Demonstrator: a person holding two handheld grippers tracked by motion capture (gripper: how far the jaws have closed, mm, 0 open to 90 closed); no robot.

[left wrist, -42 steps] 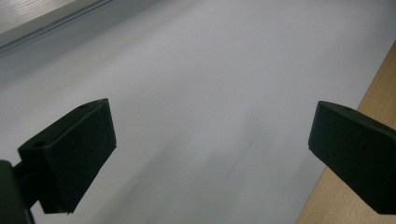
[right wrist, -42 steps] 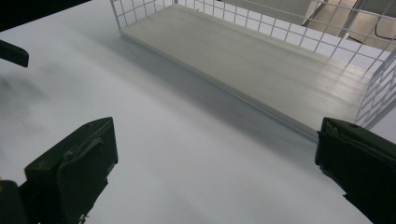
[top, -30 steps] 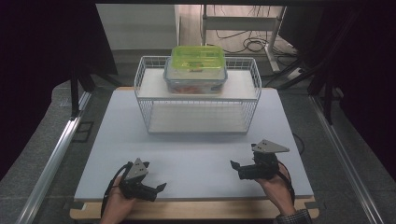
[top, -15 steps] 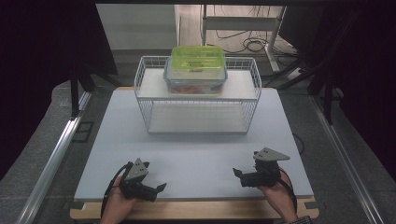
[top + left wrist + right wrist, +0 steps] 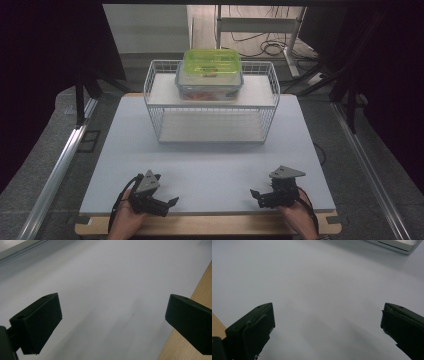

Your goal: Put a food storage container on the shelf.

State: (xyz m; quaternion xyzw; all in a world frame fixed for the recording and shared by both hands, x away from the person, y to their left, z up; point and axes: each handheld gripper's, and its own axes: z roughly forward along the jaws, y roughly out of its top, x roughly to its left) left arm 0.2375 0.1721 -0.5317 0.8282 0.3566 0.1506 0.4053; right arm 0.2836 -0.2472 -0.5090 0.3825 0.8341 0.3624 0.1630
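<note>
Both claws are parked low at the near edge of the worktop (image 5: 210, 165), well apart from everything else on it. The left claw (image 5: 169, 202) is held with its jaws spread wide and nothing between them; in the left gripper view only bare white surface and a strip of the wooden edge (image 5: 200, 290) are seen between the jaws. The right claw (image 5: 256, 194) is likewise spread wide and empty over the same white surface. Such a pose is judged to be a rest position, from which either hand can be sent forward.

The box (image 5: 210, 75), a clear container with a green lid, is seated on the upper shelf of the wire rack (image 5: 212, 122) at the far middle of the worktop, upright and closed. It is placed centrally, so that it can be reached from both sides alike. The lower shelf of the rack is bare.
</note>
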